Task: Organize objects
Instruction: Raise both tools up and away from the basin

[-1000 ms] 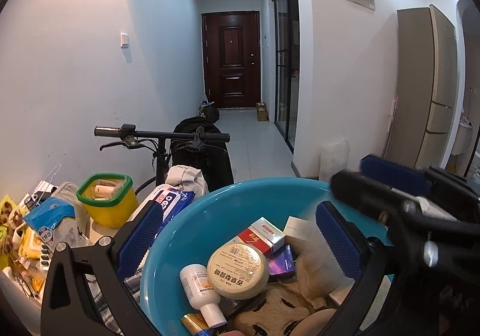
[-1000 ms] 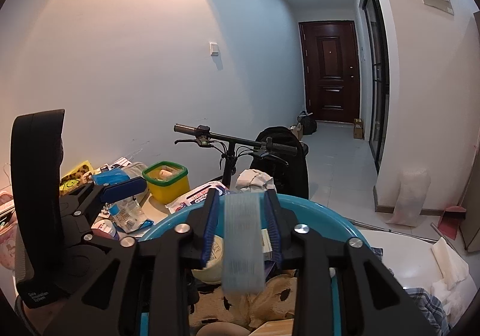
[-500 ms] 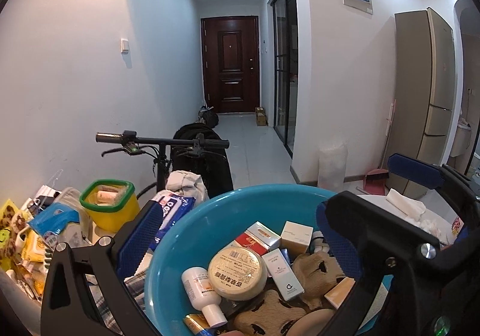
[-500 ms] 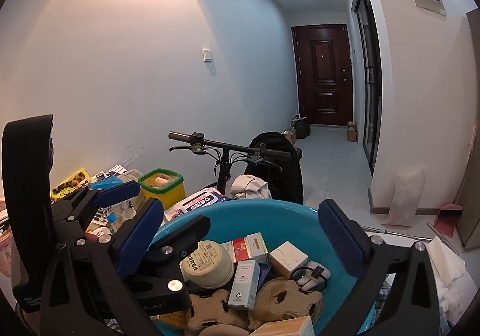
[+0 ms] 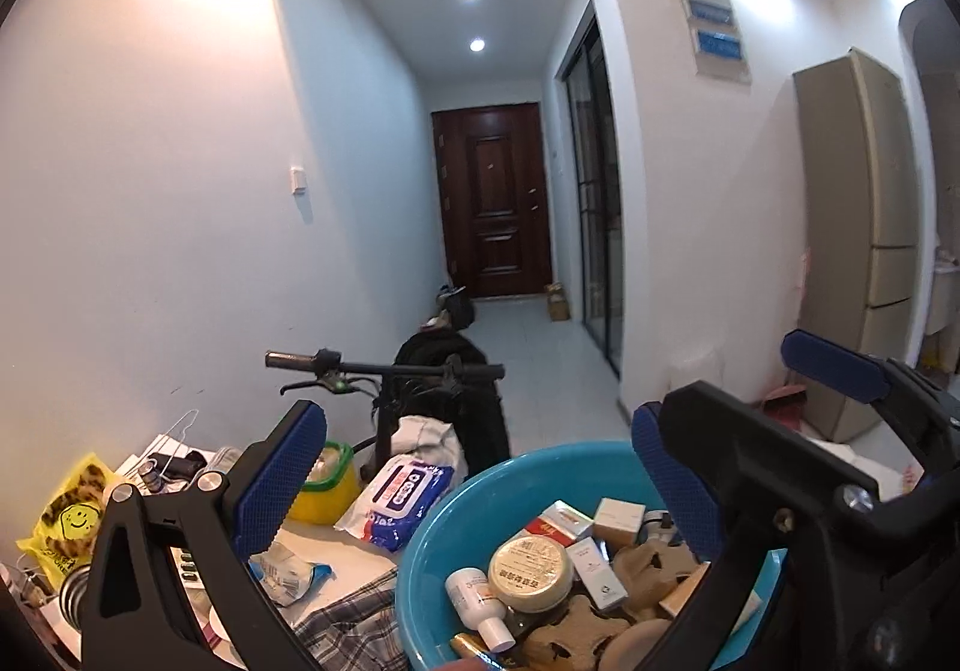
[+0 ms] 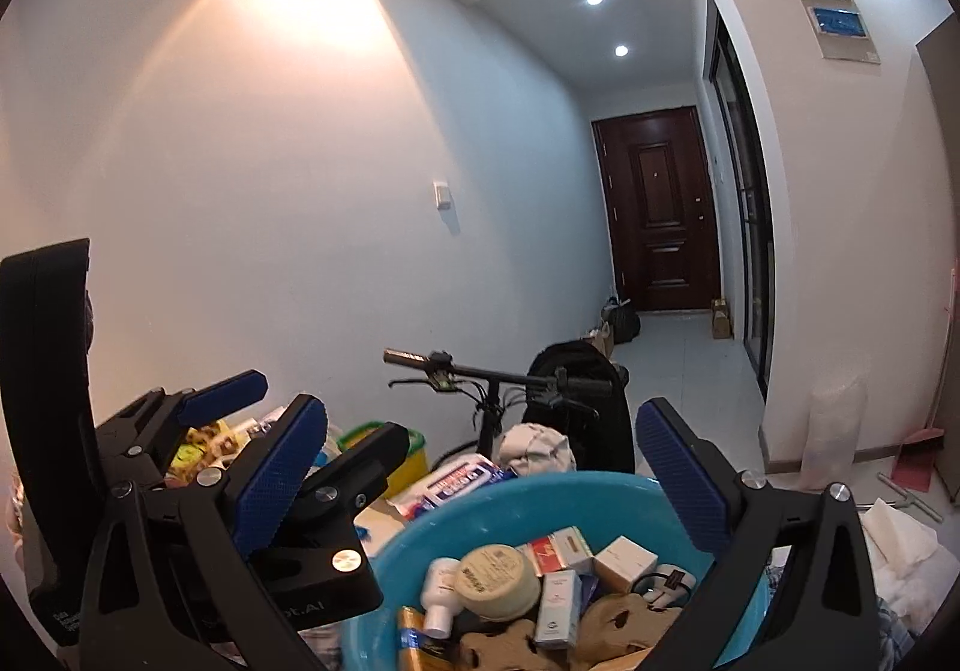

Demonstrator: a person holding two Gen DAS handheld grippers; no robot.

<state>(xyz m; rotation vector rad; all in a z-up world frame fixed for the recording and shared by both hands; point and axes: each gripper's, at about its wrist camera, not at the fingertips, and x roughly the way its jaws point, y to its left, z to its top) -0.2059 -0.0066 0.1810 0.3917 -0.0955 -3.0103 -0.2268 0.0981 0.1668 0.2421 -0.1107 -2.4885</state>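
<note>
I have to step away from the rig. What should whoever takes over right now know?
Left gripper: open, empty, above the basin's left edge.
Right gripper: open, empty, above the basin.
Blue basin: already holds a round cream jar, small cartons, a white bottle and brown cut-out shapes.
Left: a wet wipes pack, a yellow green-rimmed tub, a yellow smiley bag and other clutter outside, left of the basin.
</note>
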